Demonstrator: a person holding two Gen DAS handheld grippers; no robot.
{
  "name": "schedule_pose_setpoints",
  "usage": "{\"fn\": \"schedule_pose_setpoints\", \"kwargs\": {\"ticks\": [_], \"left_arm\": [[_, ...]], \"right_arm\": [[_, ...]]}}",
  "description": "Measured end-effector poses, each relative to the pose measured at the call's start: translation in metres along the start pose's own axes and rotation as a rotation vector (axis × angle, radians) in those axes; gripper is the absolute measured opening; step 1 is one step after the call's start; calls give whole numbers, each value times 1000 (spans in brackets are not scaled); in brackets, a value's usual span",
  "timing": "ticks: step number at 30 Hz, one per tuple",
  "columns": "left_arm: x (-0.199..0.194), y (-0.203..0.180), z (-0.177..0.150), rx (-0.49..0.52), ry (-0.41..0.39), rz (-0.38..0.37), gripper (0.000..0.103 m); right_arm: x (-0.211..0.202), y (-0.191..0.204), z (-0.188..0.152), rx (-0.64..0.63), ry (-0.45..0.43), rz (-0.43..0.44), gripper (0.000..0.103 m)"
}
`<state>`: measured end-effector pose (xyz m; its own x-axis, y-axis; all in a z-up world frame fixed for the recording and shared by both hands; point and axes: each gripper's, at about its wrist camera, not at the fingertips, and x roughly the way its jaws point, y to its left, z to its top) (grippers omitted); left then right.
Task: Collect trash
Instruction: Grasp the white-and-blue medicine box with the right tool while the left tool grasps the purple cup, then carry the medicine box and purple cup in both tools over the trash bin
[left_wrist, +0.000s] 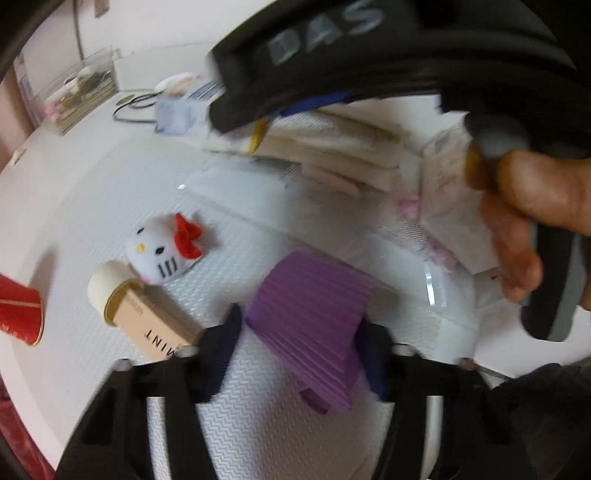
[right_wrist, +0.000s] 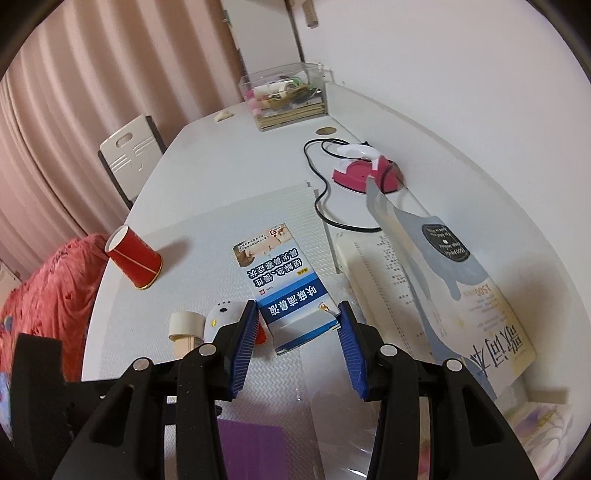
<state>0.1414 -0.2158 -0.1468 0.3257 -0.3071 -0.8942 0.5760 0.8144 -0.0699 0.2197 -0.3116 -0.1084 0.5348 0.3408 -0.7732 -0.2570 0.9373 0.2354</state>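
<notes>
My left gripper (left_wrist: 299, 332) is shut on a folded piece of purple corrugated paper (left_wrist: 314, 317), held just above the white textured mat (left_wrist: 110, 192). My right gripper (right_wrist: 297, 325) holds a blue-and-white medicine box (right_wrist: 284, 288) between its blue pads (right_wrist: 243, 343), lifted over the mat. In the left wrist view the right gripper's black body (left_wrist: 332, 55) and the hand on it (left_wrist: 535, 221) fill the upper right. A red paper cup (right_wrist: 135, 258) lies on its side at the mat's left; it also shows in the left wrist view (left_wrist: 18, 314).
A Hello Kitty plush (left_wrist: 166, 247) and a beige "MINT" tube (left_wrist: 147, 317) lie left of my left gripper. Books (right_wrist: 461, 288) lie at the right. A pink lamp base with black cord (right_wrist: 365, 173), a clear organiser (right_wrist: 284, 96) and a chair (right_wrist: 129, 155) stand farther off.
</notes>
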Motion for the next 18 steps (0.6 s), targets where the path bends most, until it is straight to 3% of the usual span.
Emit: {"fn": "schedule_pose_setpoints", "kwargs": {"ticks": [5,6,7,9,18], "left_arm": [[-3,8,-6,-41,-6,-10,44],[-4,10,-7,-49,-10,-11,38],[-6,14,-8,-64,-17,-13,5],[-8,23,-12,-116,-19,-59,5],[-37,22,-27,-164,-51,-40,5]], "right_arm": [[-3,-2,-1,-12,-7,6,44],[-3,-4,-1,-7,-8,10,44],[-4,-5,-1,-1,-5,18,44],[-4,-5,-1,-5,-4,27,44],[-17,14,-2,-54,9,91,44]]}}
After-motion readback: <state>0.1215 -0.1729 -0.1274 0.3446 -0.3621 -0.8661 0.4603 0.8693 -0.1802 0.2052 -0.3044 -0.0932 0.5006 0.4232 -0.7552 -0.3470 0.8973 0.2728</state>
